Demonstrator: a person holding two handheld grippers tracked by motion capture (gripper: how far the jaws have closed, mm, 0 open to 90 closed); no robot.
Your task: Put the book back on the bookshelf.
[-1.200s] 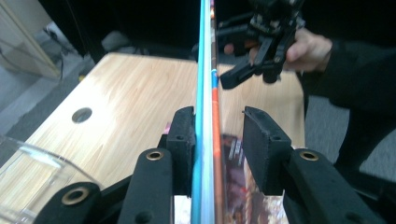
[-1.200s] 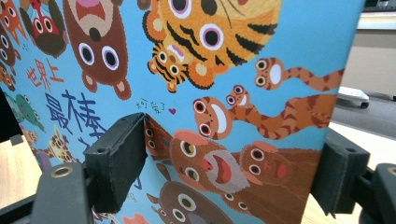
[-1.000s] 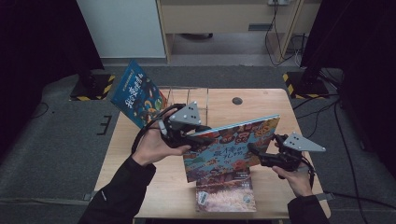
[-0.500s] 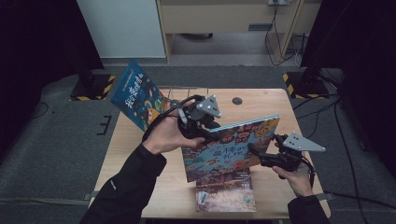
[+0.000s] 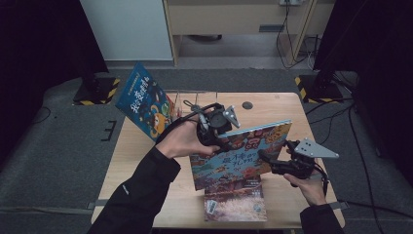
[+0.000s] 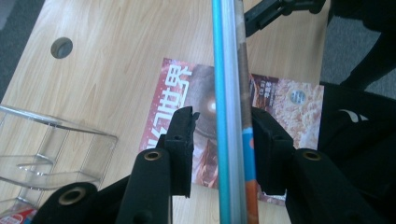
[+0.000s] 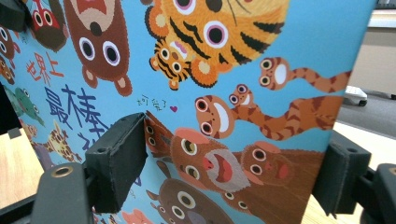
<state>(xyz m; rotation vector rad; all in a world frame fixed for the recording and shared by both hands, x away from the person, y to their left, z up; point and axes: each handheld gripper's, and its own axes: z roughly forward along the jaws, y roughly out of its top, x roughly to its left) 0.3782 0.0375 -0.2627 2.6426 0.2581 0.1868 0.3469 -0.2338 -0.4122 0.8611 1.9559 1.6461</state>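
Recording studio or laboratory: pale wooden surface [image 5: 146, 161] on grey carpeted floor [image 5: 58, 146], black drapes [image 5: 34, 44] at both sides, yellow-and-black striped stand bases [image 5: 97, 91], loose black cables [image 5: 336, 122] trailing behind.

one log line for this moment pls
right gripper: jaws shut on picture book, upright over magazine | left gripper: jaws open astride its top edge

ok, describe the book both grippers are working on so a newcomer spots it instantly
On the wooden table, look centre, between the two hands. The picture book stands tilted on edge there, its blue cover full of cartoon animals; the magazine beneath lies flat, and another blue book leans at the far left.
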